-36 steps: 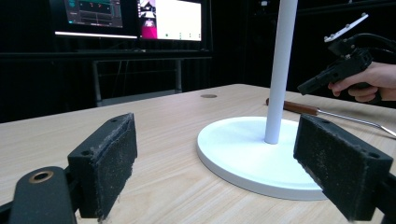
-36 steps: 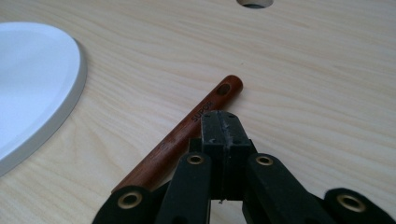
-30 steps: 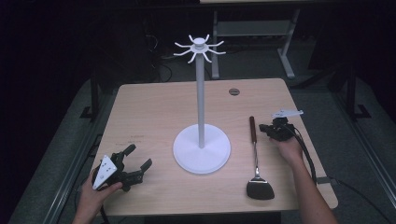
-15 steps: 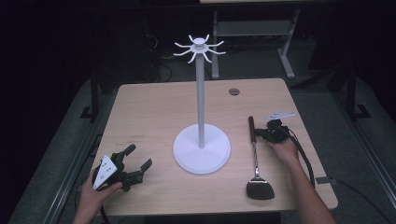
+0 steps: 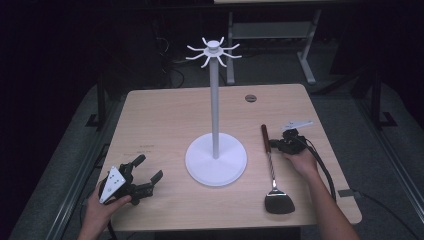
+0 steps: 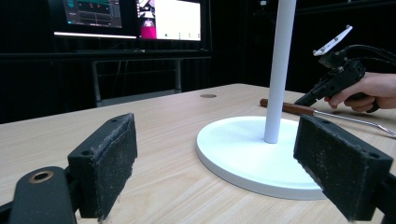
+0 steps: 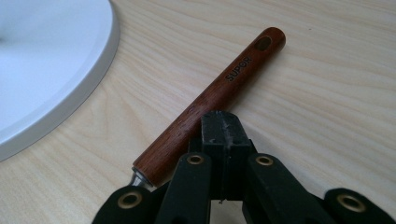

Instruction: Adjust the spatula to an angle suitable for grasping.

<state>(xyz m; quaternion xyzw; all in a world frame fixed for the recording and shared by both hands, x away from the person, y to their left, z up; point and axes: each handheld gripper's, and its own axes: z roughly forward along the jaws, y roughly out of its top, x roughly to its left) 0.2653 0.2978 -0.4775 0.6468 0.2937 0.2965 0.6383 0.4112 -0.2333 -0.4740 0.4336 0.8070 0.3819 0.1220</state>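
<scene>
A spatula point(image 5: 270, 170) with a brown wooden handle point(image 7: 219, 88) and a black head lies on the wooden table point(image 5: 165, 115), right of a white hook stand point(image 5: 216, 160). My right gripper point(image 5: 275, 145) is at the handle's lower part, coming from the right. In the right gripper view its jaws are shut together, and the right gripper point(image 7: 222, 126) has its tip against the handle's side, nothing between the pads. My left gripper point(image 5: 150, 167) rests open at the table's front left. The left gripper point(image 6: 224, 168) faces the stand's base point(image 6: 243, 154) with nothing between its jaws.
The stand's tall white pole carries a ring of hooks point(image 5: 213, 50) at its top. A round cable grommet point(image 5: 250, 98) sits at the table's far edge. Monitors point(image 6: 130, 18) glow beyond the table. The stand's base rim point(image 7: 88, 79) lies close to the handle.
My right gripper has moved left and down to the spatula's handle and now touches it. The left gripper and the spatula have stayed put.
</scene>
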